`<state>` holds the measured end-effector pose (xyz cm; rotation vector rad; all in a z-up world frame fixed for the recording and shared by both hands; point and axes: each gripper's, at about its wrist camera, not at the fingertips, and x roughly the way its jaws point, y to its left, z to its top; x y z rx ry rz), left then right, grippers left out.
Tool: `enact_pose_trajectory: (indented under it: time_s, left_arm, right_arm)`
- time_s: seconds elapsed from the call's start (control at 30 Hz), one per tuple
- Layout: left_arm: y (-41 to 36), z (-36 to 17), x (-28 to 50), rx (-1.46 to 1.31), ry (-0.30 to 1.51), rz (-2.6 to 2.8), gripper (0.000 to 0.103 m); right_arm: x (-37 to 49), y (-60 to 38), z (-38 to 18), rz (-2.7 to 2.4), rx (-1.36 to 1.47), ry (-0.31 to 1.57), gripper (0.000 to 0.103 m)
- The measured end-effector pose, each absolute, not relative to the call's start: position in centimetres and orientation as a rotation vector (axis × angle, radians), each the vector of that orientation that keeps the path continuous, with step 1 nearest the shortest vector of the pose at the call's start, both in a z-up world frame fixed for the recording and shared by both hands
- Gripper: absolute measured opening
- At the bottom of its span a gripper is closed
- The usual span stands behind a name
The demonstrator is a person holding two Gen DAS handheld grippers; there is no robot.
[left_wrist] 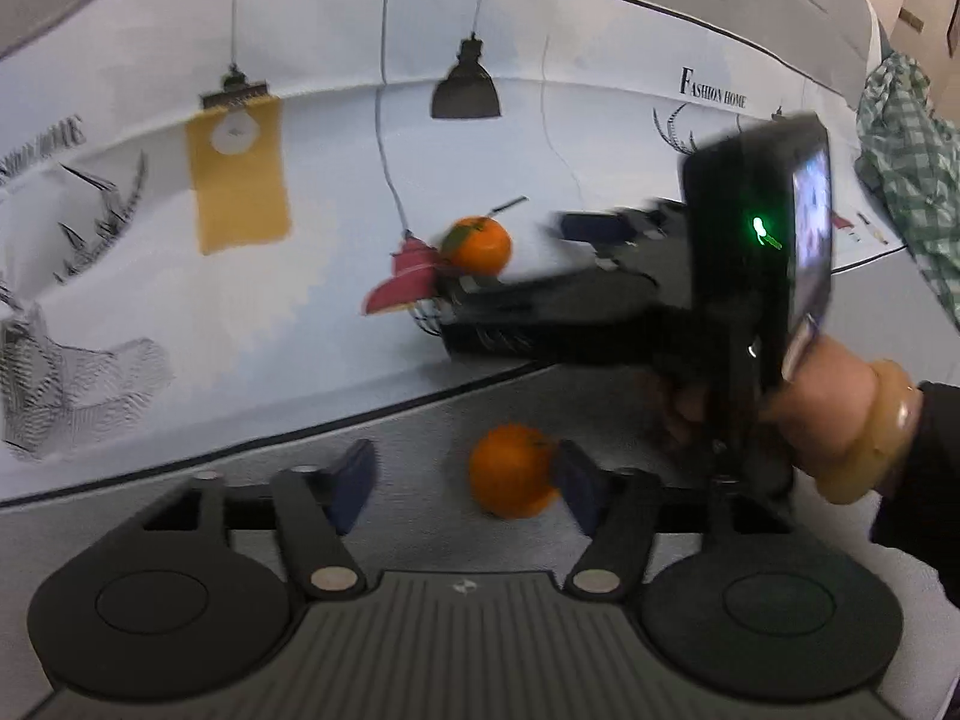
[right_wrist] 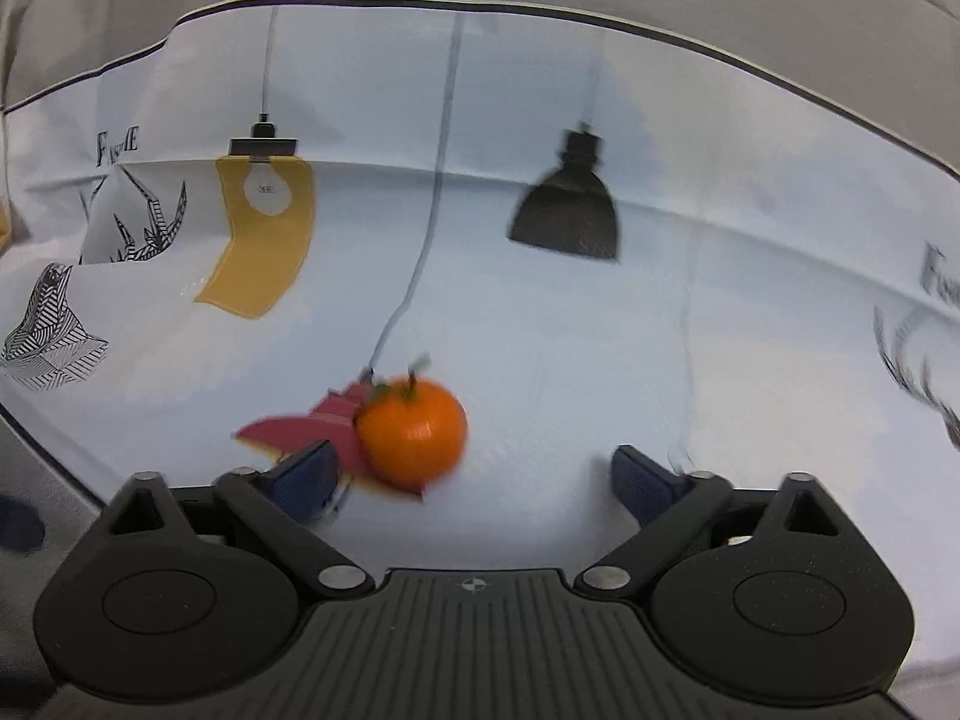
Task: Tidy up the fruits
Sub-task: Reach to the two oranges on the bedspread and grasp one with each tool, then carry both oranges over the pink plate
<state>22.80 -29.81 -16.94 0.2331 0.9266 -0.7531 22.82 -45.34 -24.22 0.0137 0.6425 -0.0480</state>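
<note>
Two oranges lie on a printed white tablecloth (left_wrist: 336, 276). In the left wrist view, a near orange (left_wrist: 513, 471) sits on the grey border against the inside of the right finger of my open left gripper (left_wrist: 465, 483). A far orange with a green leaf (left_wrist: 478, 244) lies on the red lamp print, between the fingers of my right gripper (left_wrist: 516, 252), which reaches in from the right. In the right wrist view, that orange (right_wrist: 413, 433) lies just ahead of my open right gripper (right_wrist: 477, 474), nearer its left finger. Neither gripper holds anything.
A green checked cloth (left_wrist: 906, 162) lies at the far right of the table. The person's right hand with a yellow bangle (left_wrist: 864, 420) holds the right gripper. The tablecloth (right_wrist: 540, 330) has lamp and deer prints and a grey border.
</note>
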Motion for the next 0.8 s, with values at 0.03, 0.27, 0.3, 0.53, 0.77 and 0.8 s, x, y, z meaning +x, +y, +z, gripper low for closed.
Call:
enact_pose_trajectory:
  time_s: [0.03,0.27,0.3,0.53,0.77,0.8]
  left_arm:
    - [-30.0,-17.3,22.9,0.221,0.937,-0.757,0.073]
    - [-30.7,-18.1,22.2,0.195,0.963,-0.812,0.071]
    - [-30.9,-18.2,22.1,0.202,0.963,-0.811,0.058]
    - [-30.7,-17.7,21.3,0.231,0.961,-0.702,0.041]
    - [-27.0,-13.9,15.8,0.261,1.023,-0.503,0.041]
    - [-26.1,-13.3,14.8,0.261,1.038,-0.477,0.041]
  right_arm:
    - [22.9,-45.4,-23.9,-0.037,0.02,0.644,0.037]
    - [17.2,-49.1,-22.5,-0.251,0.012,0.676,0.038]
    - [16.1,-49.6,-22.7,-0.268,0.005,0.684,0.038]
    - [8.6,-49.2,-22.0,-0.364,0.08,0.662,0.038]
    - [0.1,-43.1,-18.1,-0.362,0.253,0.656,0.038]
    - [-1.1,-41.9,-17.5,-0.354,0.264,0.664,0.038]
